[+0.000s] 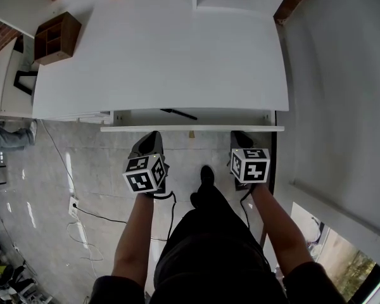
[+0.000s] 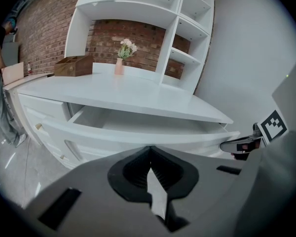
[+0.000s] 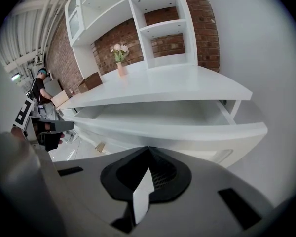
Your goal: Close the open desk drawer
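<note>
Although the drawer [image 1: 190, 128] stands pulled out from under the white counter [image 1: 164, 56], neither tool touches it. In the head view the left tongs [image 1: 153, 135] and the right tongs [image 1: 240, 135] hover just short of its front panel, which lies at 12 o'clock from both. The left pair points near the panel's middle, the right pair near its 3 o'clock end.

The left gripper view shows the left tongs [image 2: 150, 149] closed, tips together and holding nothing, with the drawer [image 2: 138, 135] front just beyond them. The right gripper view shows the right tongs [image 3: 148, 149] closed and empty as well, facing the drawer [image 3: 187, 127] near its right corner.

Only the head view looks down into the drawer, where a slim dark object [image 1: 177, 113] lies on its floor; the drawer front hides this from both gripper views. That view also shows a cable [image 1: 95, 217] trailing over the floor at 8 o'clock.

The gripper views show instead what stands behind the counter: white shelving [image 2: 153, 14] against a brick wall [image 2: 44, 28], and a pink vase of flowers [image 2: 119, 65]. A wooden box [image 1: 56, 37] sits at the counter's 10 o'clock corner and appears in all three views. The right gripper view alone shows a person [image 3: 39, 88] standing far off at 9 o'clock.
</note>
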Demonstrator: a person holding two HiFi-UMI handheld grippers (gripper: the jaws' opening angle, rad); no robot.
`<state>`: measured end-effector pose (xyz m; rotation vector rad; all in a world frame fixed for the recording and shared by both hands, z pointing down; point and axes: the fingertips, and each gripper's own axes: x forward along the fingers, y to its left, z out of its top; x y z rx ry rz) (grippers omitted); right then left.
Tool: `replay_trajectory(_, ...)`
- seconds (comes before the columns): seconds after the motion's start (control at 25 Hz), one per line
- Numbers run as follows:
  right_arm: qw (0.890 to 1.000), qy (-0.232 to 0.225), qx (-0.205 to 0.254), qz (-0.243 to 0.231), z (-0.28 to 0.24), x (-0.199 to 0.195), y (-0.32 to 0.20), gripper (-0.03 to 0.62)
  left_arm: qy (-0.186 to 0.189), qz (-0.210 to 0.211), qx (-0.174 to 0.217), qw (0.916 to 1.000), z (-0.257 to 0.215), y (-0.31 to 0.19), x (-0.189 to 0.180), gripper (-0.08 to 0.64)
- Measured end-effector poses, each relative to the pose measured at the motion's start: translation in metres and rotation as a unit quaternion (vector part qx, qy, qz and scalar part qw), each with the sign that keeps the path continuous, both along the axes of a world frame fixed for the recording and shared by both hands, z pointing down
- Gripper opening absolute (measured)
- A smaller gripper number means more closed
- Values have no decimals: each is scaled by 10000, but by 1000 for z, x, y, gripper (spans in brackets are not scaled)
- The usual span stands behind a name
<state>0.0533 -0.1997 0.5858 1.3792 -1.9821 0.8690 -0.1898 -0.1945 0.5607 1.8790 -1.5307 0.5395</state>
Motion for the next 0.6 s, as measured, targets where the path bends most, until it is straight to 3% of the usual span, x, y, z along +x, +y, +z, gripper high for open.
replay_trajectory(0.6, 9999, 18, 160, -14, 1, -4, -39, 5, 156, -154, 26, 9998, 2, -39, 0, 11)
